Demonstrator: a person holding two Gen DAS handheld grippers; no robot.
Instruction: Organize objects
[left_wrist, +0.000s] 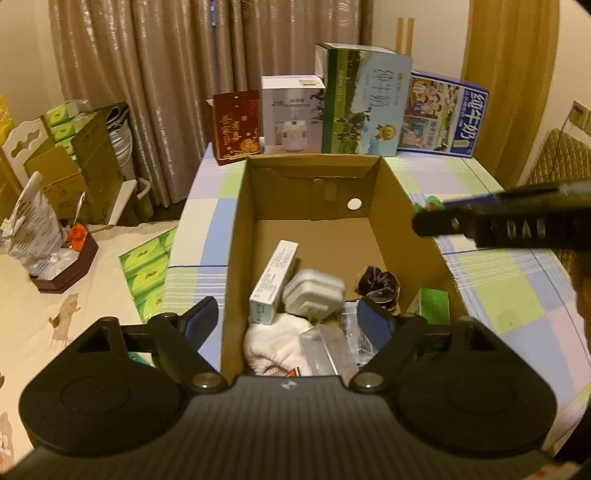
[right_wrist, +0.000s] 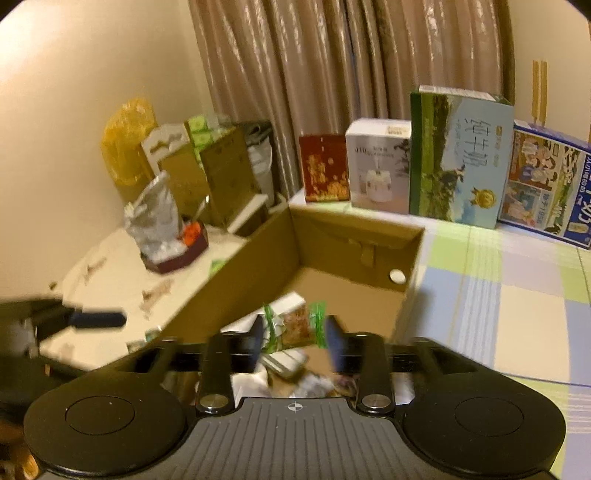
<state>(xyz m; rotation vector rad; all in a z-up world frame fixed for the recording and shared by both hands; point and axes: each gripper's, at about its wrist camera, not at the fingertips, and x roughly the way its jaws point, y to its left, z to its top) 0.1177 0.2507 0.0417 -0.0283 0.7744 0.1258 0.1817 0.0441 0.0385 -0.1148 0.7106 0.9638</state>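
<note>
An open cardboard box (left_wrist: 402, 206) stands on a checked cloth. Inside lie a long white carton (left_wrist: 273, 280), a white charger plug (left_wrist: 314, 295), a white cloth (left_wrist: 277, 343), a dark scrunchie (left_wrist: 378, 284), a green packet (left_wrist: 432, 306) and clear wrappers. My left gripper (left_wrist: 288, 317) is open and empty above the box's near end. My right gripper (right_wrist: 293, 332) is shut on a green-ended snack packet (right_wrist: 295, 326) and holds it over the box (right_wrist: 354, 229). The right gripper also shows at the box's right rim in the left wrist view (left_wrist: 480, 221).
Several upright cartons stand behind the box: a red one (left_wrist: 236, 125), a white appliance box (left_wrist: 291, 114), a green milk carton (left_wrist: 365, 103), a blue one (left_wrist: 443, 114). At left, a cream table holds a brown tray (left_wrist: 66, 262) with a foil bag, and green tissue packs (left_wrist: 147, 269).
</note>
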